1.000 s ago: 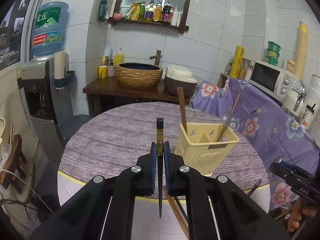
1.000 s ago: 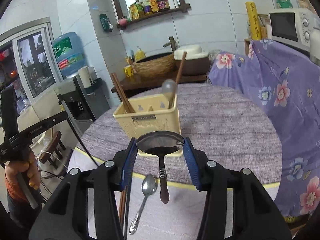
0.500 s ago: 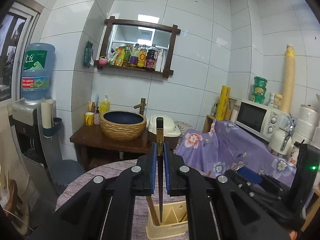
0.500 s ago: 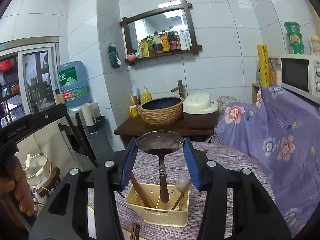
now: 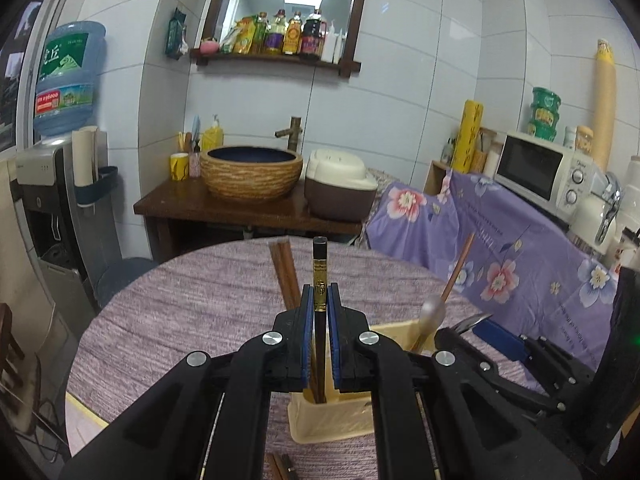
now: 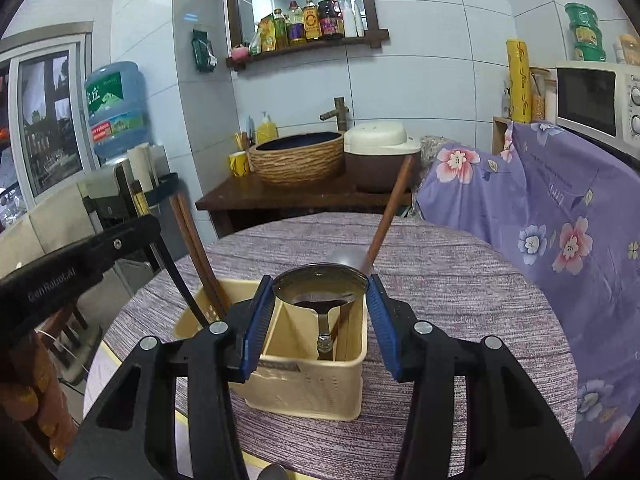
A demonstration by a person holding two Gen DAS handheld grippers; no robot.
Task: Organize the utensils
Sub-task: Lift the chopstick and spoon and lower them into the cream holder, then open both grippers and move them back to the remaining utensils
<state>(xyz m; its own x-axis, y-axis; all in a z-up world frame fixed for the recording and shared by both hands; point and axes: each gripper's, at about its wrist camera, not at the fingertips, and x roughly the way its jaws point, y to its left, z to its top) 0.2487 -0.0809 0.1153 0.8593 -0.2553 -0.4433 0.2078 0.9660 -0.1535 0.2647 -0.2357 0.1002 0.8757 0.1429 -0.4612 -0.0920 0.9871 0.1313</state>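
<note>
**Both grippers loaded over the utensil holder**

Left gripper point(image 5: 319, 300): jaws nearly closed, blue pads clamped on a black chopstick point(image 5: 319, 264) with a gold band. The stick stands upright between the pads; its top rises above the fingertips, its lower end reaches down into the cream utensil holder point(image 5: 332, 420) directly below and ahead. Behind the fingertips, a pair of brown chopsticks point(image 5: 285, 270) leans up out of the holder. To the gripper's right, a spoon with a wooden handle point(image 5: 434, 308) stands in the holder, bowl down, handle tilted up and right.

Right gripper point(image 6: 320, 288): jaws about half open, pads pressed on the two sides of a round metal ladle bowl point(image 6: 320, 284). The ladle handle point(image 6: 325, 328) hangs straight down into the holder's right compartment point(image 6: 352, 344), below the fingertips. The brown chopsticks point(image 6: 196, 248) stand in the left compartment, off the left pad. The wooden-handled spoon point(image 6: 390, 216) rises just beyond the ladle bowl.

The holder sits on a round table with a purple cloth point(image 6: 440, 280), near its front edge. The left gripper point(image 6: 80, 264) shows at the far left of the right-hand view, a hand point(image 6: 28, 400) beneath it.
</note>
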